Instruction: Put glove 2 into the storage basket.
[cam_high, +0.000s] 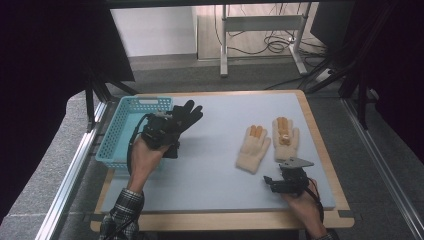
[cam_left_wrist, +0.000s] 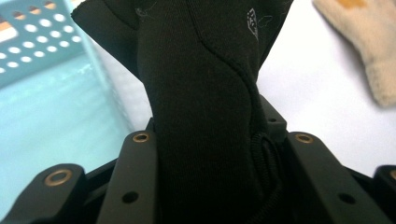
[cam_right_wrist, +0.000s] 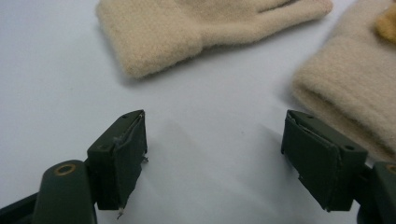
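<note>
**Carrying a black glove toward the basket while the pale pair waits**

Starting at the far left, a light blue perforated plastic basket (cam_high: 131, 131) sits on the left edge of the pale grey surface (cam_high: 215, 165). It appears to be the collecting bin, set there so the left hand can reach it without crossing the work area.

Just right of the basket's near half, the left gripper (cam_high: 165, 131) is held up off the surface with a black fabric glove (cam_high: 184, 116) clamped in it. The left gripper view shows why the glove stands as it does: the jaws are closed tight on its cuff end, so the body of the black glove (cam_left_wrist: 205, 93) rises between them and its fingers fan out above. Pinching it near the cuff keeps the limp fabric bunched and under control. With the basket wall (cam_left_wrist: 46, 46) right beside it in that view, I judge the glove is about to be dropped in.

Further right, two cream knitted gloves lie flat, fingers pointing far, side by side and just touching: the left cream glove (cam_high: 254, 148) and the right cream glove (cam_high: 285, 138), which carries orange patches. They are probably next in line.

At the near right, the right gripper (cam_high: 289, 180) rests low just near of the cream pair. Its jaws stand wide apart with nothing between them, bare surface showing in the gap, and the cream cuffs (cam_right_wrist: 154, 42) lie just beyond, a ready position for the next pick.
</note>
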